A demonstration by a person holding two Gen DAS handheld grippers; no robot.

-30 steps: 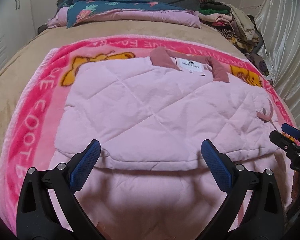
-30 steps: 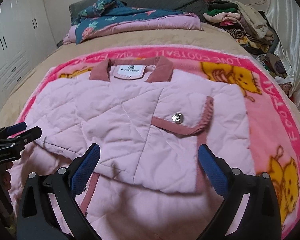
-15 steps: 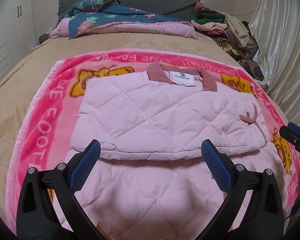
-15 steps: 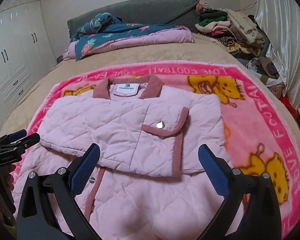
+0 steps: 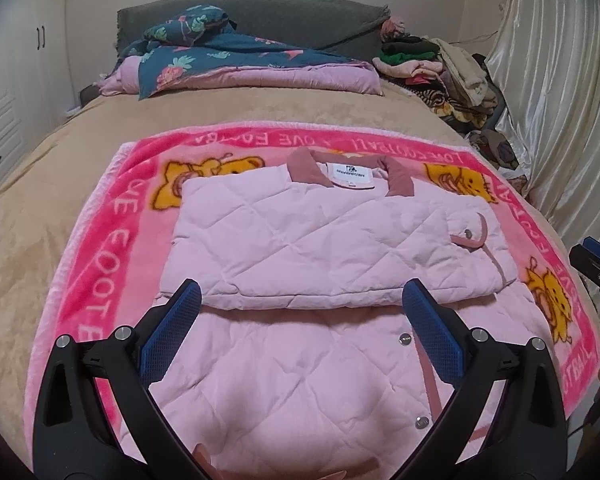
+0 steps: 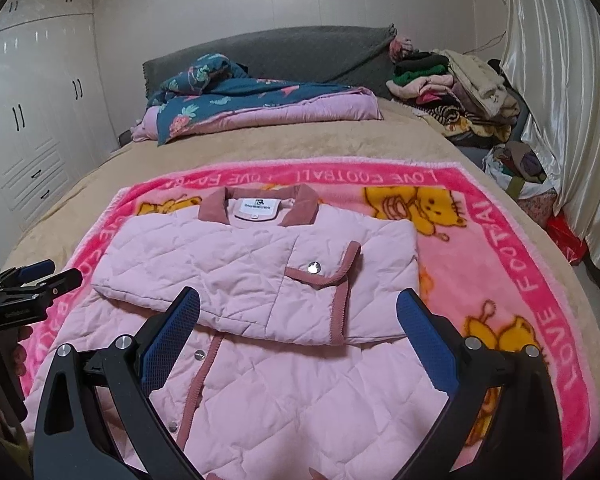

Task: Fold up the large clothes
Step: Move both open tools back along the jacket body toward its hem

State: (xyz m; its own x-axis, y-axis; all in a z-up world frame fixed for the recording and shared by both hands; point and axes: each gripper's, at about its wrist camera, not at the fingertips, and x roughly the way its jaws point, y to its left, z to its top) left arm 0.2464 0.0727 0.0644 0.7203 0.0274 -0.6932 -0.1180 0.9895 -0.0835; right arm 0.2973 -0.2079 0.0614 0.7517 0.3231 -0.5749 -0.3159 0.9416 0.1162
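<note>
Left wrist view: left gripper (image 5: 300, 316) is hovering with fingers spread wide, gripping nothing, over the pink quilted jacket (image 5: 332, 240). The jacket is lying on a pink cartoon blanket (image 5: 112, 232) on the bed (image 5: 40, 184) — sleeves folded across the chest, collar (image 5: 350, 170) at the far end. Right gripper's tip is showing at the frame's right edge.

Right wrist view: right gripper (image 6: 298, 316) is also hanging wide and empty above the jacket's lower half (snap buttons (image 6: 199, 355) visible). Clothes pile (image 6: 452, 84) is sitting by the curtain (image 6: 560, 92).
</note>
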